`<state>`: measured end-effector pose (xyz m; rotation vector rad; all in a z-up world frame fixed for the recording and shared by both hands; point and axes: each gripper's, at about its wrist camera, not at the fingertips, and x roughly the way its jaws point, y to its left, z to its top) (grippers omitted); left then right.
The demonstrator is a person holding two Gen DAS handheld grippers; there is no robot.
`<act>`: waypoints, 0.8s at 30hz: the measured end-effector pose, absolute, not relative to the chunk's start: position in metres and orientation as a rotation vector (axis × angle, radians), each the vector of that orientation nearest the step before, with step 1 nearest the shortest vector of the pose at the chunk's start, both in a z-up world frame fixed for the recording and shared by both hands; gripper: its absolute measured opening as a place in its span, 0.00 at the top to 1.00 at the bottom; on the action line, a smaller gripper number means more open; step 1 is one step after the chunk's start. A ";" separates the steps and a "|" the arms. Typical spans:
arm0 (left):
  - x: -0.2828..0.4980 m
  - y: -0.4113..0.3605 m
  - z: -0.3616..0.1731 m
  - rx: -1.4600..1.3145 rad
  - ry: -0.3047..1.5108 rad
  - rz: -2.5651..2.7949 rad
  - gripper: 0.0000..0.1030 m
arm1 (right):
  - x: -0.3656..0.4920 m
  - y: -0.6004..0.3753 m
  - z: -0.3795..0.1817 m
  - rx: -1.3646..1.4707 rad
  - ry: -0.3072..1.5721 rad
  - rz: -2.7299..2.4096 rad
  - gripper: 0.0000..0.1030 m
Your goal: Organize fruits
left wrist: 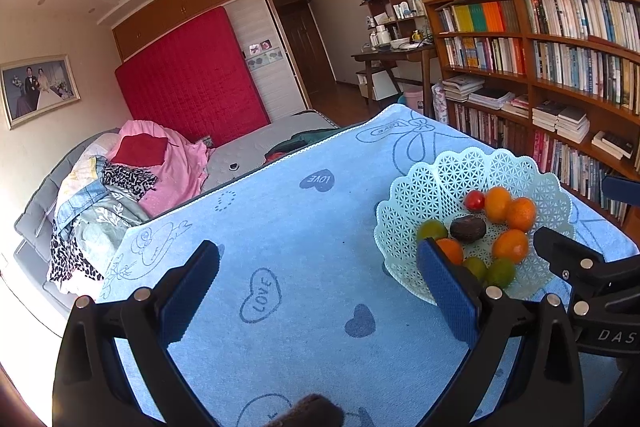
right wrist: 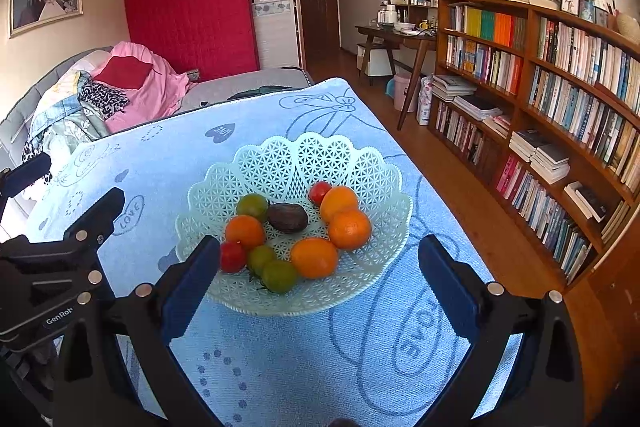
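Observation:
A pale green lattice basket [right wrist: 304,159] stands on the blue cloth and holds several oranges [right wrist: 350,229], green fruits [right wrist: 279,275], two red tomatoes [right wrist: 232,256] and a dark avocado [right wrist: 287,217]. It also shows in the left wrist view [left wrist: 452,175] at the right. My right gripper [right wrist: 318,287] is open and empty, its fingers [right wrist: 188,291] on either side of the basket's near rim. My left gripper [left wrist: 318,287] is open and empty over bare cloth, left of the basket. Its right finger [left wrist: 448,291] overlaps the basket's near edge.
The table is covered by a blue cloth [left wrist: 280,227] with heart prints. A bed [left wrist: 120,179] with piled bedding lies beyond its far left edge. A tall bookshelf [right wrist: 560,99] stands to the right across a strip of wooden floor [right wrist: 460,187].

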<state>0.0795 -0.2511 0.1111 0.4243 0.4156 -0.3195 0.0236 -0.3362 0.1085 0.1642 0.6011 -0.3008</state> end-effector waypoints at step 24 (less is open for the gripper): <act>0.082 -0.255 0.106 0.439 0.427 -0.323 0.05 | 0.027 -0.337 0.106 0.159 0.612 -0.306 0.03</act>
